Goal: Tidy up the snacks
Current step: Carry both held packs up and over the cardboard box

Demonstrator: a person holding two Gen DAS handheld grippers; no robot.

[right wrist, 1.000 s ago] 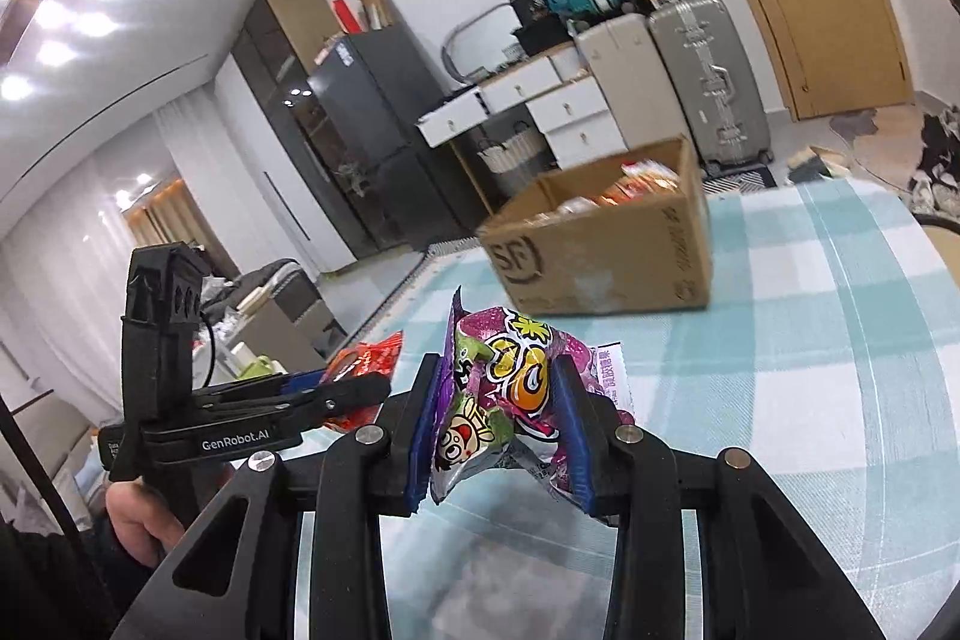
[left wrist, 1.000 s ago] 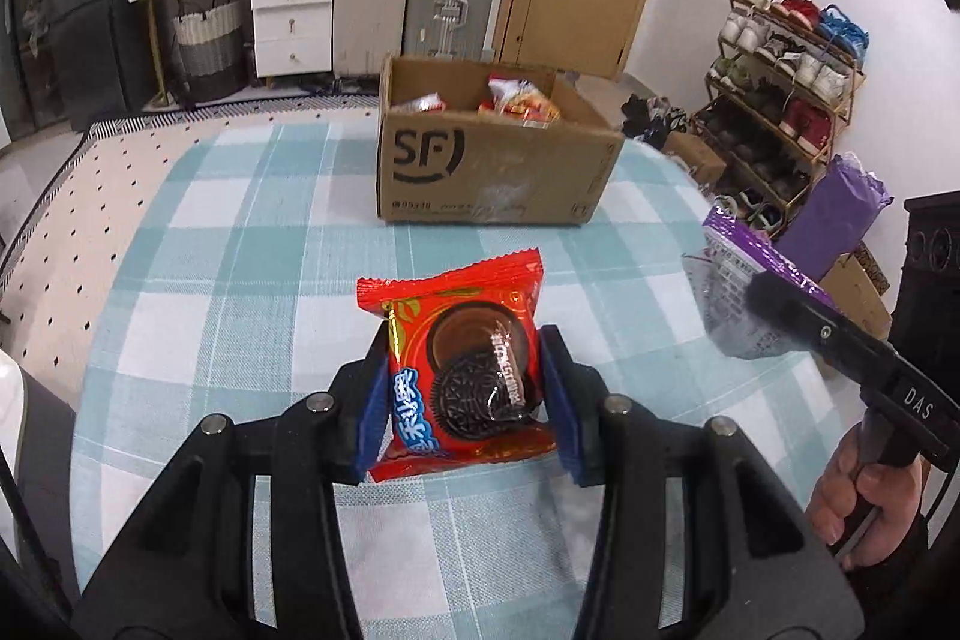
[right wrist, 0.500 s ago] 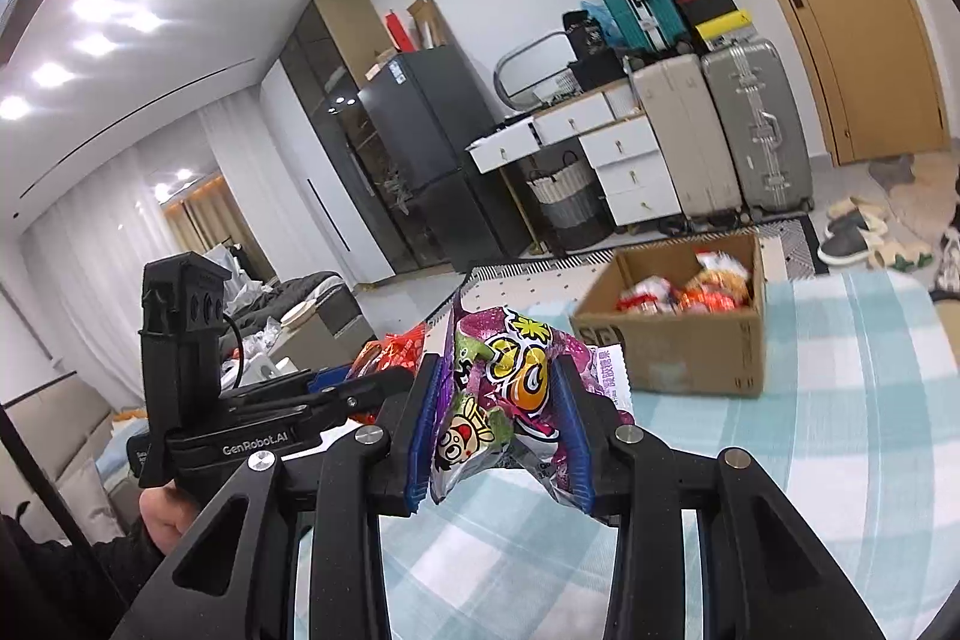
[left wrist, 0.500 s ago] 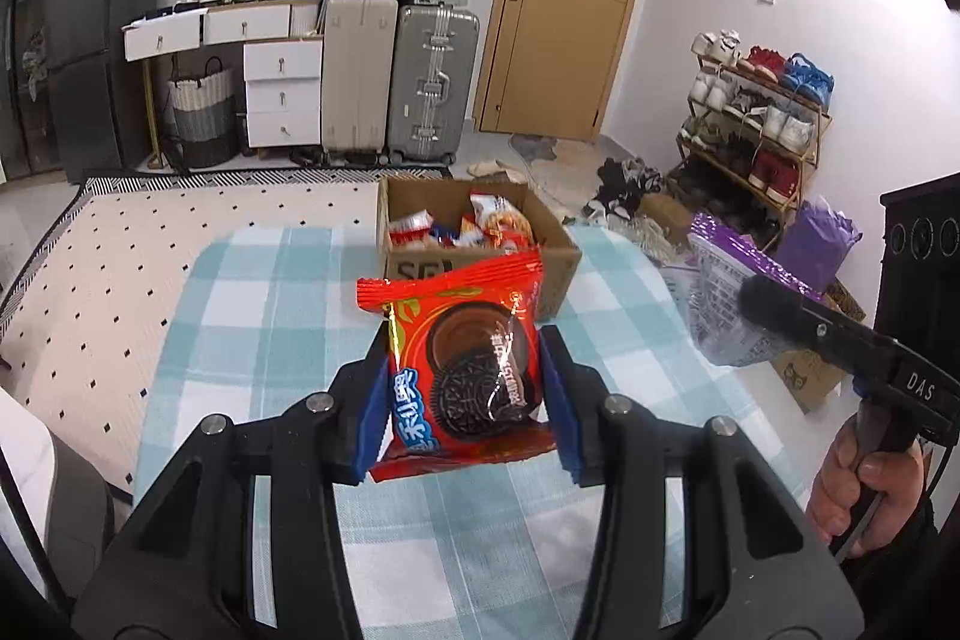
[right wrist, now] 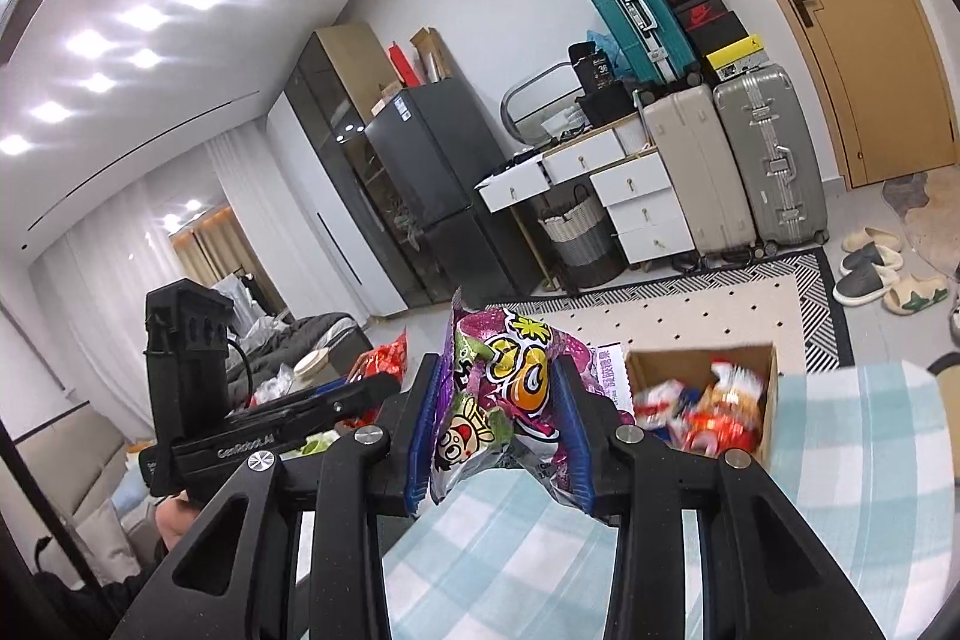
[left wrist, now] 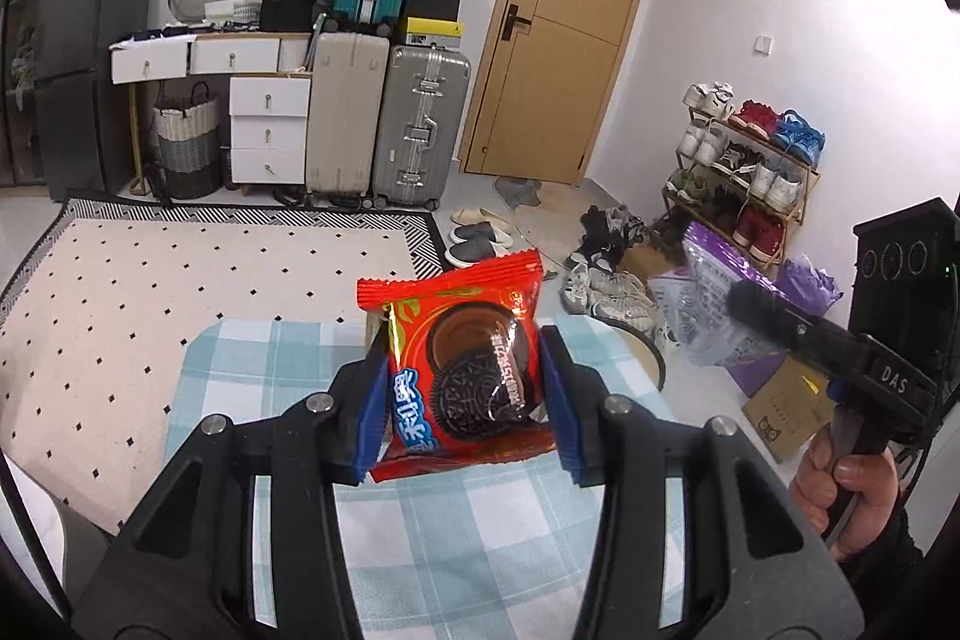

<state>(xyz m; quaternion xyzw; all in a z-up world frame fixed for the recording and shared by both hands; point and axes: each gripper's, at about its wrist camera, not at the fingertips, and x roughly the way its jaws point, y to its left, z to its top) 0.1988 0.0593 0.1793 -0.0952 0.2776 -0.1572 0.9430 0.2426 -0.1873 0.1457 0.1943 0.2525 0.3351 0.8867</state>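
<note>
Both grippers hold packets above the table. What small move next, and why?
Probably carry both forward over the box before releasing. The left gripper grips the red cookie packet, the right gripper the purple candy packet; the box, already holding snacks, sits ahead of them.

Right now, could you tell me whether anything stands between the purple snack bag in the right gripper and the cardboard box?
Nothing visible does. The purple snack bag is clamped in the right gripper above the checked tablecloth, and the cardboard box lies open-topped just beyond it.
</note>
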